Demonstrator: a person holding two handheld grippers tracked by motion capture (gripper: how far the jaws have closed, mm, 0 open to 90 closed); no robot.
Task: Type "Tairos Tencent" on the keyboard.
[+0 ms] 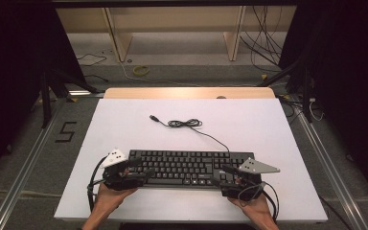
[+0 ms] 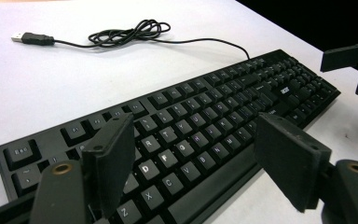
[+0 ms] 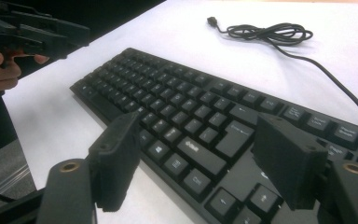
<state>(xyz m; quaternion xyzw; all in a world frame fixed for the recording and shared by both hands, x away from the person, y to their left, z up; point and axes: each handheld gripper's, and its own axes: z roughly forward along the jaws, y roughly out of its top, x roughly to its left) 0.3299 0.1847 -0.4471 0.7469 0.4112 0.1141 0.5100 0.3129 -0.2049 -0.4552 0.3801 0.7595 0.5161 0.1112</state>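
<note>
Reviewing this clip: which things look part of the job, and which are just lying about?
In play:
- black full-size computer keyboard
- left gripper, open over it
- right gripper, open over it

Lying about:
- keyboard's coiled black USB cable
- yellow cable loop on floor
- wooden shelf frame

**Black hardware on a white table**

The flat black plastic keyboard (image 1: 188, 166) carries pale lettering on its keys, and a small white brand mark sits near its numeric block in the left gripper view (image 2: 182, 135). Its thin black cable (image 1: 191, 125) ends in a black USB plug (image 2: 33, 38) with a silver metal tip. Both lie on the plain matte white tabletop (image 1: 268, 124), whose far edge is a light wooden strip (image 1: 187, 92). The left gripper (image 1: 133, 172) and right gripper (image 1: 223, 176) are black, each topped by a pale grey triangular plate with small dark dots. Brass-coloured rings show at the jaw bases. A black numeral 5 (image 1: 66, 132) marks the grey floor.
</note>
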